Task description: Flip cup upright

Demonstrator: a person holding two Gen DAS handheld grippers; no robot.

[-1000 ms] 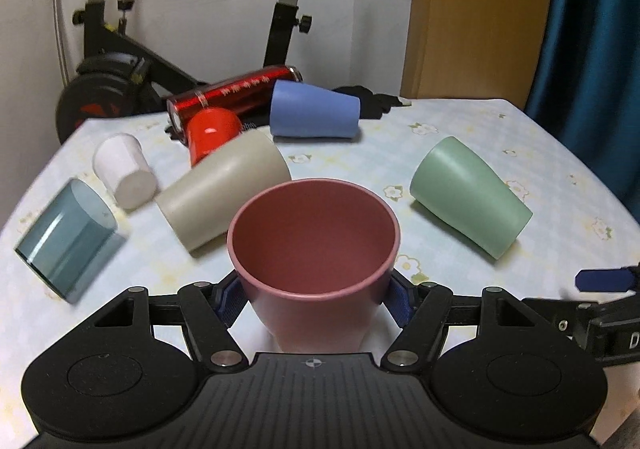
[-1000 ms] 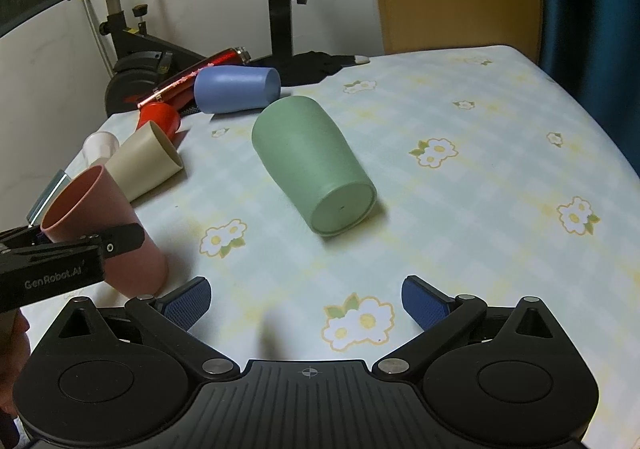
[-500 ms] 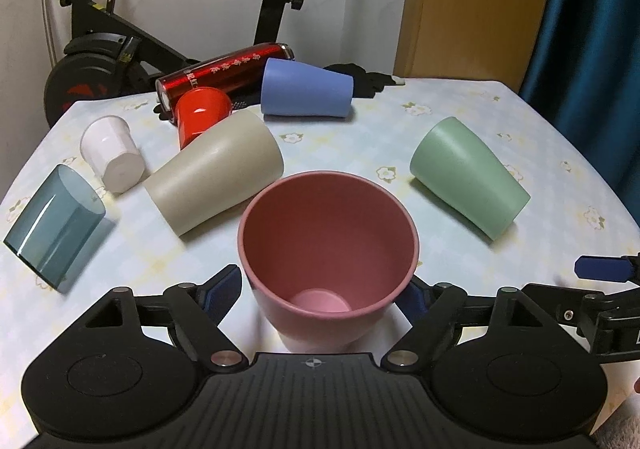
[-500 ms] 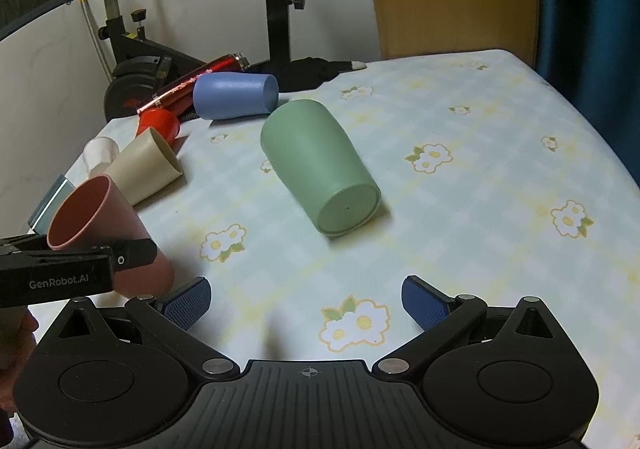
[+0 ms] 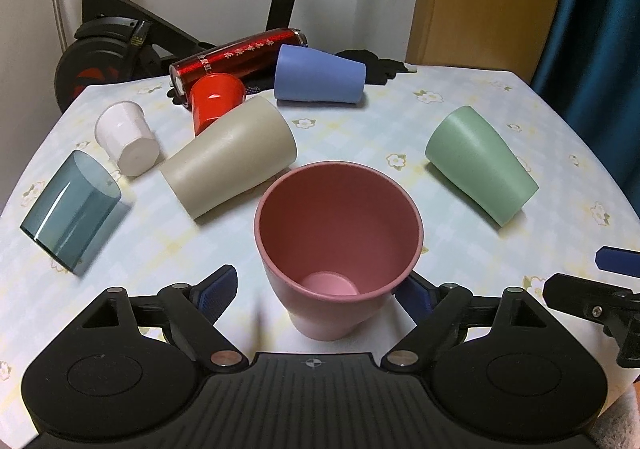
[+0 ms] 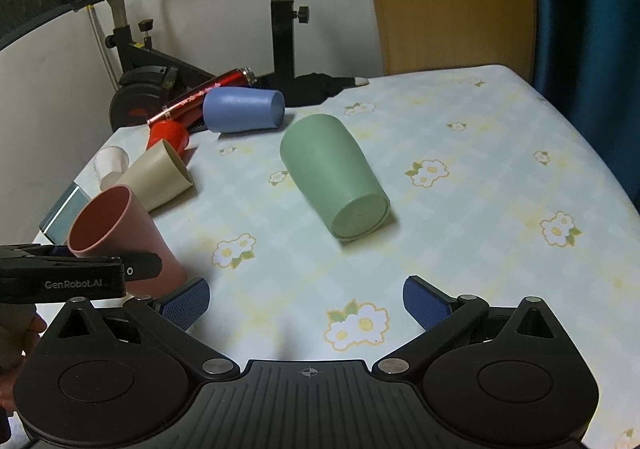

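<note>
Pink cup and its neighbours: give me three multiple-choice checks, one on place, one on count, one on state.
1. In the left wrist view, the green cup lies: A) right of the pink cup B) left of it C) inside it.
2. Cups in that view: A) five B) seven C) nine.
3. The pink cup is: A) on its side B) upside down C) upright.
A: it lies off to the right, apart. B: seven can be counted. C: its open mouth faces up.
</note>
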